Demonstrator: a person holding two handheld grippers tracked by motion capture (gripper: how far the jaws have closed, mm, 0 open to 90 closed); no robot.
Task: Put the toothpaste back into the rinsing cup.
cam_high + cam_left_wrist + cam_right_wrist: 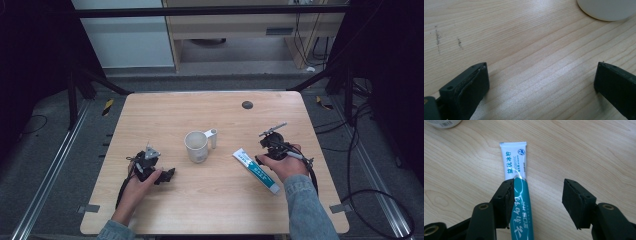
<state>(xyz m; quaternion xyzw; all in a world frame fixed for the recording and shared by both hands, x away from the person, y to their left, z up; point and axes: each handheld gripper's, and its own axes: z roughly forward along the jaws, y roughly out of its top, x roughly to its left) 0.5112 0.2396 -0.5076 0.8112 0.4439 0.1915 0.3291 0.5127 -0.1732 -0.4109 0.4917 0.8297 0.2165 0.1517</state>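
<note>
Black jaws of the right gripper (537,203) stand wide apart in the right gripper view, low over the wood. Between them lies a toothpaste tube (517,192), flat on the table, teal lower part, white upper part with printed characters. Tube sits against the inner face of the left-hand jaw in that view; clear gap to the other jaw. Not clamped, nothing held. Crimped white end points away from the camera. Bit of a white object with a barcode (442,123) at the top left corner.

Left gripper (541,80) jaws also wide open in the left gripper view, bare wood grain between them, nothing held. Rounded white base of the mug (607,8) at the top right edge, well beyond the jaw tips. Small dark specks on the wood at left.

High view: left hand (137,187) holds the left gripper (161,172) low at the table's near left, grey three-cornered plate on top. Right hand (282,165) holds the right gripper (265,152) at the near right, by the tube (256,171), which lies diagonal, cap toward the near edge. White mug (196,146) stands upright near centre, between the two grippers, apart from both. Small white cylinder (213,137) upright just beside the mug's right side. Dark round spot (247,105) near the far edge of the wooden table (210,200). Cables trail on the floor at right.
</note>
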